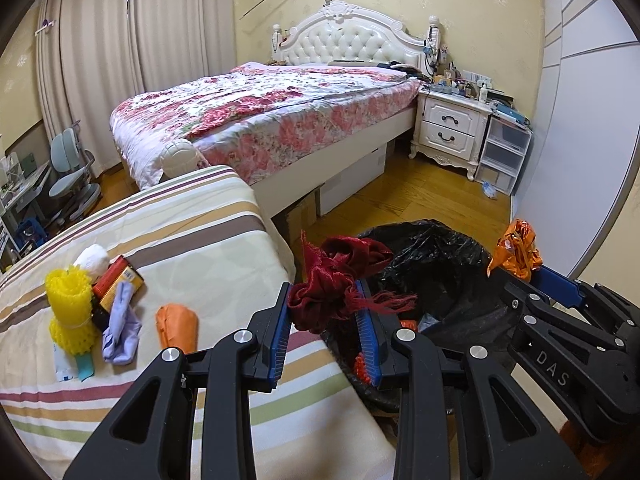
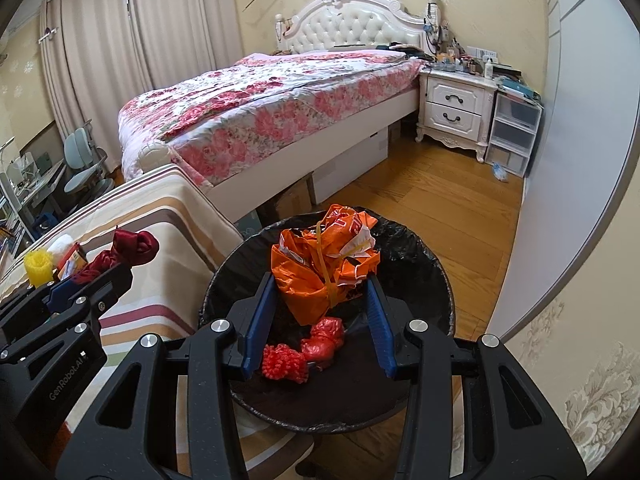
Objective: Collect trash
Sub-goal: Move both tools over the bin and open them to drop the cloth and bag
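Trash: right hand-held gripper point(image 2: 320, 300) clamps orange wrapper point(image 2: 326, 268) over black-lined bin point(image 2: 424, 264).
Left hand-held gripper point(image 1: 326, 312): clamps red cloth point(image 1: 336, 276); carry fully over bin before releasing.

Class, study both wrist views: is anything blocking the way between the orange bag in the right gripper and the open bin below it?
Nothing visible does. The right gripper holds the crumpled orange bag directly over the black-lined bin, whose mouth is open; only red trash pieces lie inside at the bottom.
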Tool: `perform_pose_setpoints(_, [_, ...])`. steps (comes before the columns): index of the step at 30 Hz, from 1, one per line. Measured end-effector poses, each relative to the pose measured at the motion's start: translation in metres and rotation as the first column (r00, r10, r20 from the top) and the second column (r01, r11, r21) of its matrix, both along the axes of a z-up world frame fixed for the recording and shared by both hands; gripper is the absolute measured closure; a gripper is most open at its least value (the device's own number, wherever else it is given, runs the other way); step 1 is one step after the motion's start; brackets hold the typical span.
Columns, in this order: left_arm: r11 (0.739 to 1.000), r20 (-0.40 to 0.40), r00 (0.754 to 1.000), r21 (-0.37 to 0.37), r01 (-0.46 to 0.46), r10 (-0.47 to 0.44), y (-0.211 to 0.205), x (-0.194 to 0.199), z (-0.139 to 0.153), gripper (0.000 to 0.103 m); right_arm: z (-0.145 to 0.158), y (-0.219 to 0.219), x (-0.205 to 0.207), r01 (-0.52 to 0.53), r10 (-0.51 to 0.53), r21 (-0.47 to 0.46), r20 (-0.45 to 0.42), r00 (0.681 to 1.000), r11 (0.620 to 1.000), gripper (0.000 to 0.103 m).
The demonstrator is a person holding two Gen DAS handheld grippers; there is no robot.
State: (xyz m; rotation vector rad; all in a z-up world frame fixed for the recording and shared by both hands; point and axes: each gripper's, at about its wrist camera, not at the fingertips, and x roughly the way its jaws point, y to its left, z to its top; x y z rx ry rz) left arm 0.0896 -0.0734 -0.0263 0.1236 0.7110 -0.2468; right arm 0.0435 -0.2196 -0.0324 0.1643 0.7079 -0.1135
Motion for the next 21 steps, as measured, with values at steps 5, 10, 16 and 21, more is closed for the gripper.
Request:
perform_pose_setpoints(5, [1.000, -0.008, 1.000, 0.013, 0.007, -0.007, -0.009, 0.004, -0.008, 0.071, -0.003, -0.007, 0.003, 0.016, -0.016, 0.008, -0.009, 1.000, 1.000, 0.060])
perform_pose_setpoints(10, [1.000, -0.033, 0.999, 0.021, 0.008, -0.007, -0.014, 0.010, -0.015, 0.071, -0.007, -0.013, 0.009, 0.023, -0.023, 0.014, -0.024, 0.999, 1.000, 0.060])
perform_pose_setpoints(16, [1.000, -0.046, 0.999, 0.028, 0.013, -0.012, -0.019, 0.015, -0.019, 0.071, -0.012, -0.018, 0.012, 0.028, -0.027, 0.017, -0.039, 0.999, 0.999, 0.060])
perform_pose_setpoints(21, [0.999, -0.049, 0.999, 0.041, 0.020, -0.018, -0.023, 0.018, -0.021, 0.071, -0.016, -0.022, 0.015, 0.034, -0.033, 0.020, -0.049, 0.998, 0.999, 0.060])
